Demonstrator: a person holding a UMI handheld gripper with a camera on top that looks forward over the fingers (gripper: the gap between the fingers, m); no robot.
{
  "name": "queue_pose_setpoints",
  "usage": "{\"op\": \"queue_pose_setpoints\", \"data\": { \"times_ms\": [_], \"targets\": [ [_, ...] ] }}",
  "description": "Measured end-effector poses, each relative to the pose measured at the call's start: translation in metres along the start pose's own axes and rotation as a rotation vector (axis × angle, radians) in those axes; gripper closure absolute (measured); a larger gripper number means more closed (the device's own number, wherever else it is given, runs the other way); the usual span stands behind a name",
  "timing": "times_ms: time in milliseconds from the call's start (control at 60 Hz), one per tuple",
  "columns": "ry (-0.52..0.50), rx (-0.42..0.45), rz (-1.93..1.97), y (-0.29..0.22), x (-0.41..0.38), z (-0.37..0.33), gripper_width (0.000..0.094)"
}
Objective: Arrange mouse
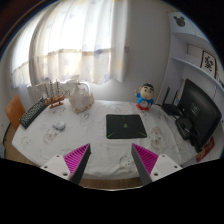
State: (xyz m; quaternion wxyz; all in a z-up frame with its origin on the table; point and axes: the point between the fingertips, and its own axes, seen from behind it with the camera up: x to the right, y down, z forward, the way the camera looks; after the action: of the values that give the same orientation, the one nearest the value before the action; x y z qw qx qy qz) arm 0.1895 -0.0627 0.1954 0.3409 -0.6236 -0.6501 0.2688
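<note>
While the hand-held gripper (112, 160) hangs above the near edge of the table (100, 150), its two pink-padded fingers (76, 158) stand spread apart with nothing between them, so it is released and carrying nothing. Straight ahead of the fingers, well beyond them, a dark mouse pad (125, 125) lies flat on the pale tabletop, probably the spot where the mouse belongs. A small pale object (58, 126) sits ahead and to the left of the fingers; it could be the mouse, though it is too small to say for sure. Farther left, a keyboard (33, 112) rests slanted near the table's edge. To the right of the fingers a dark monitor (200, 112) stands at the table's side. Beyond the mouse pad, a small blue and red figurine (145, 98) stands upright near the curtained window (75, 45). Judging from this high, pulled-back pose, the hand-held gripper is placed to survey the table before reaching.
</note>
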Motion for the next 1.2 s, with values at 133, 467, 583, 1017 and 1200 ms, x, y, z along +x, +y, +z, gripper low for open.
{"op": "queue_pose_setpoints", "data": {
  "times_ms": [133, 467, 583, 1017, 1200],
  "targets": [
    [-0.033, -0.004, -0.011, 0.002, -0.02, 0.008, 0.0081],
    [-0.127, -0.028, -0.052, 0.009, -0.125, 0.031, 0.0079],
    [-0.159, -0.026, -0.068, 0.008, -0.172, 0.037, 0.0081],
    [-0.205, 0.044, -0.05, 0.004, -0.302, 0.1, 0.0082],
    [-0.173, 0.071, -0.048, -0.001, -0.31, 0.154, 0.0083]
  ]
}}
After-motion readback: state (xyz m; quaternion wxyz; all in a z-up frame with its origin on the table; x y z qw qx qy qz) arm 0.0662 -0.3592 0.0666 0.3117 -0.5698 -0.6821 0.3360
